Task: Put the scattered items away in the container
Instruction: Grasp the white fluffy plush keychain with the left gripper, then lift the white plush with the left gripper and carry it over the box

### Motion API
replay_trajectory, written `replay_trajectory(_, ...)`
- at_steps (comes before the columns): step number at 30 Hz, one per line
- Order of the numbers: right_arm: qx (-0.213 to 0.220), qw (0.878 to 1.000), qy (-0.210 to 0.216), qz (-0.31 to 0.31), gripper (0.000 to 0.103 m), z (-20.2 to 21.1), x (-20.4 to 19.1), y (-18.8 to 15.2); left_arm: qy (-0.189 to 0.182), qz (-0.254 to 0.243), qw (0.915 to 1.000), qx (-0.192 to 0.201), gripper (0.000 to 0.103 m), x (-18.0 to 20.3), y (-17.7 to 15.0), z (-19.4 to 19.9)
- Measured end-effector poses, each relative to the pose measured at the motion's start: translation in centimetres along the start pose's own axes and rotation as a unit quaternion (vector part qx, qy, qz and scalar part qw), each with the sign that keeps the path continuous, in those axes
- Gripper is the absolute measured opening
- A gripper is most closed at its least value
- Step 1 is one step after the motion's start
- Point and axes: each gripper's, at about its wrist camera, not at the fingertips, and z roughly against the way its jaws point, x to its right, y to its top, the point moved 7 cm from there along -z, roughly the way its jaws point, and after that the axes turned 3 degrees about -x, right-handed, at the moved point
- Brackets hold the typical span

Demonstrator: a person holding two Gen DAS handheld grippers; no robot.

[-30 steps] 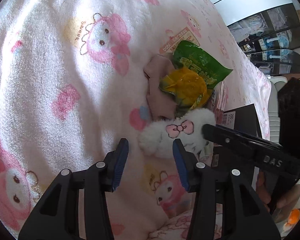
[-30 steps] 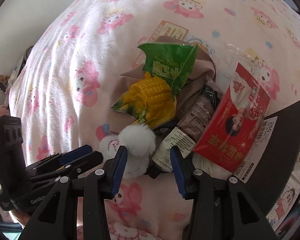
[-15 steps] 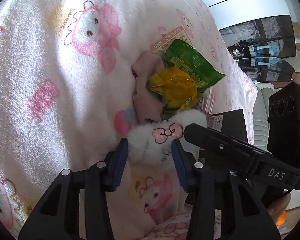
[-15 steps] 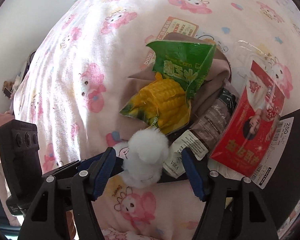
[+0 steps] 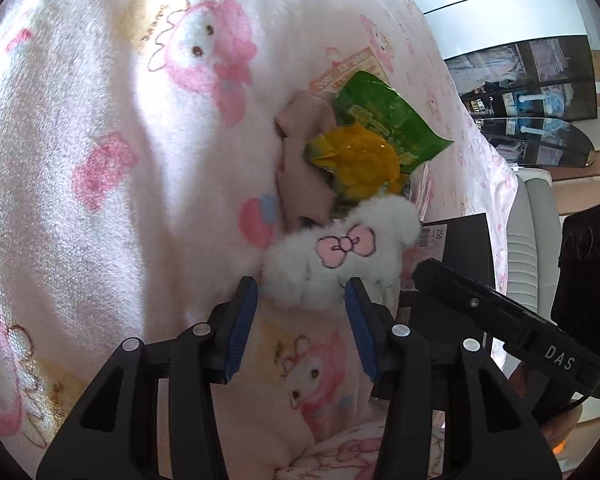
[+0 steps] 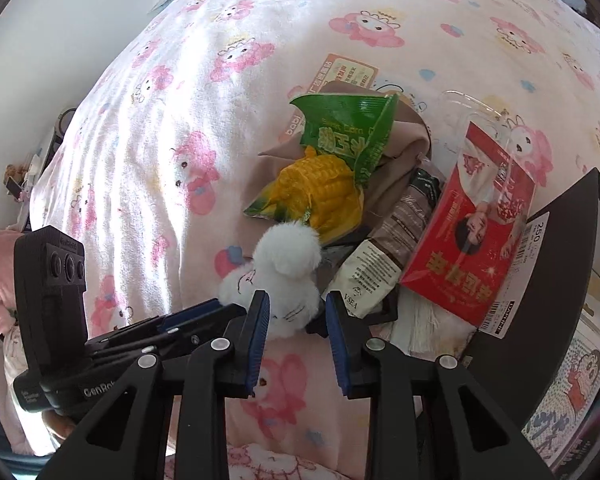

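— Where is the left tool [image 5: 302, 292]?
— Low centre of the left wrist view, jaws parted wide on either side of a white plush toy [image 5: 336, 256] with a pink bow; contact cannot be judged.

— And the right tool [image 6: 294, 308]?
— Also parted, blue pads flanking the same toy [image 6: 278, 276] at lower centre.

— The surroundings?
— A corn snack bag [image 6: 332, 172] and a red packet [image 6: 472, 240] lie piled above on the pink blanket [image 6: 180, 100]; a black container [image 6: 552, 300] sits at right.

Sunlit pink bunny-print blanket [image 6: 260, 80]; white wall [image 6: 60, 40] behind; dark glass shelves [image 5: 540, 80] beside
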Motion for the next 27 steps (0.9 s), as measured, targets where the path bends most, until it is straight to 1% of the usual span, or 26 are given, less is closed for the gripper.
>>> replay_trajectory(4, 0.001, 1.0, 0.0, 0.019, 0.027, 0.0, -0.6, 0.8, -0.023, 0.013, 0.9997, 0.0, 0.049, -0.6, 0.7, -0.9)
replay_trajectory(6, -0.007, 1.0, 0.007, 0.016, 0.028, -0.9, -0.9, 2.4, -0.022, 0.009, 0.9996, 0.011, 0.05, -0.7, 1.2, -1.1)
replay_trajectory(8, -0.022, 1.0, 0.015, 0.012, 0.028, -2.0, -0.6, 2.7, -0.03, 0.008, 0.9994, 0.013, 0.05, -0.7, 1.7, -1.5)
replay_trajectory(9, -0.026, 0.999, 0.017, 0.011, 0.028, -2.6, -0.4, 2.9, -0.036, 0.009, 0.9992, 0.014, 0.048, -0.7, 1.8, -1.6)
replay_trajectory(10, -0.024, 0.999, 0.024, 0.011, 0.028, -2.7, -0.2, 2.3, -0.039, 0.008, 0.9991, 0.013, 0.045, -0.7, 1.9, -1.8)
replay_trajectory(12, -0.026, 0.998, 0.048, 0.01, 0.027, -3.1, -0.4, 1.9, -0.051, 0.0, 0.9986, 0.013, 0.038, -0.2, 1.9, -1.6)
replay_trajectory(15, -0.015, 0.999, 0.05, 0.008, 0.026, -2.8, -0.5, 1.4, -0.039, -0.016, 0.999, 0.018, 0.035, 0.5, 1.7, -0.8)
replay_trajectory(17, -0.002, 0.998, 0.057, 0.003, 0.026, -1.5, -0.6, 1.1, -0.035, -0.031, 0.9985, 0.026, 0.035, 1.8, 1.4, 0.2)
replay_trajectory(20, 0.032, 0.997, 0.068, 0.001, 0.026, 1.9, -0.6, 0.2, -0.037, -0.064, 0.9964, 0.041, 0.035, 4.6, 0.9, 2.2)
replay_trajectory(24, 0.095, 0.993, 0.074, -0.006, 0.026, 8.0, 0.0, -1.9, -0.054, -0.115, 0.9905, 0.052, 0.035, 9.7, -1.0, 4.7)
replay_trajectory(26, 0.129, 0.989, 0.077, -0.016, 0.026, 11.3, 0.9, -3.4, -0.066, -0.14, 0.9867, 0.049, 0.035, 12.8, -2.2, 5.2)
replay_trajectory(27, 0.143, 0.987, 0.077, -0.023, 0.026, 12.3, 1.2, -4.2, -0.072, -0.153, 0.9846, 0.046, 0.035, 14.1, -3.0, 5.5)
